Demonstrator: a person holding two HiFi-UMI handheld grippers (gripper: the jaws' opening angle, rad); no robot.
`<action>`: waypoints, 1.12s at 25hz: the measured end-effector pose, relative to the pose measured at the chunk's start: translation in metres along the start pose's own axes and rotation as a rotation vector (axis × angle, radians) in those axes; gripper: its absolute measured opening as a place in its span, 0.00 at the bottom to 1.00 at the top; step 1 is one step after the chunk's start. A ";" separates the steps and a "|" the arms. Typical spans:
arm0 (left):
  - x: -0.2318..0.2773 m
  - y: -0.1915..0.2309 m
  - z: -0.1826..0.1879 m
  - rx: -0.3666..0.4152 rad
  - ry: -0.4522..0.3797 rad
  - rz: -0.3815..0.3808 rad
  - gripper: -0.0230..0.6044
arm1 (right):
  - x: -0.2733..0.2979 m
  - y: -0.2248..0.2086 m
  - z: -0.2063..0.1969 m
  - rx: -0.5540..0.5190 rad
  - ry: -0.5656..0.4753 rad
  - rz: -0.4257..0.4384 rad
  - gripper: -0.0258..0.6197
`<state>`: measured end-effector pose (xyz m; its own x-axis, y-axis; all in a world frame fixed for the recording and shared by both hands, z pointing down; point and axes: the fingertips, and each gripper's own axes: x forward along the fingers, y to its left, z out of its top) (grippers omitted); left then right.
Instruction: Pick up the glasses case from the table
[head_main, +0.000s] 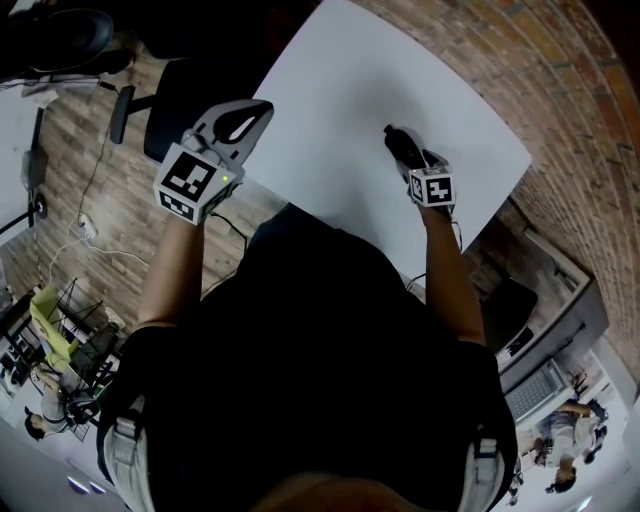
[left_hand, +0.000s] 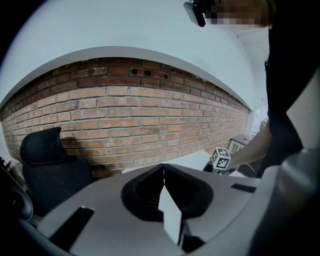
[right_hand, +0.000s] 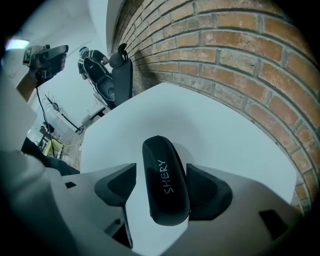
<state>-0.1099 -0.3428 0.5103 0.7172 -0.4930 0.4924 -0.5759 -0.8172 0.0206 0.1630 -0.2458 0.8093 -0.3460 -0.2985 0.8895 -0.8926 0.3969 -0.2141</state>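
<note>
Right gripper view showed the glasses case lying flat on the white worktop, between the fingers of your right gripper, which stood apart and unclamped. Its long axis ran along the fingers, which faced its narrow sides. Your left gripper, fingers together and empty, hovered well apart. Nothing obstructed.

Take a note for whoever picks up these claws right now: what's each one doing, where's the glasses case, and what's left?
The left claw is shut and empty, held away from the job.
The right claw is open and pointing down, with the glasses case between its pads, not gripped.
The case lies on the white table.
Done: right claw lined up around the case.
Left: close on the case and lift it.
</note>
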 end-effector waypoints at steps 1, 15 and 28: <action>0.000 0.001 -0.001 -0.008 -0.001 -0.003 0.05 | 0.002 0.000 0.000 -0.002 0.004 0.000 0.54; 0.014 0.018 -0.015 -0.037 0.007 -0.035 0.05 | 0.034 0.000 -0.011 -0.061 0.089 -0.015 0.59; 0.020 0.016 -0.016 -0.046 0.016 -0.042 0.05 | 0.040 -0.003 -0.028 -0.112 0.163 -0.031 0.60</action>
<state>-0.1109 -0.3609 0.5343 0.7352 -0.4535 0.5039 -0.5632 -0.8222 0.0818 0.1599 -0.2342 0.8568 -0.2594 -0.1714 0.9504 -0.8611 0.4866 -0.1473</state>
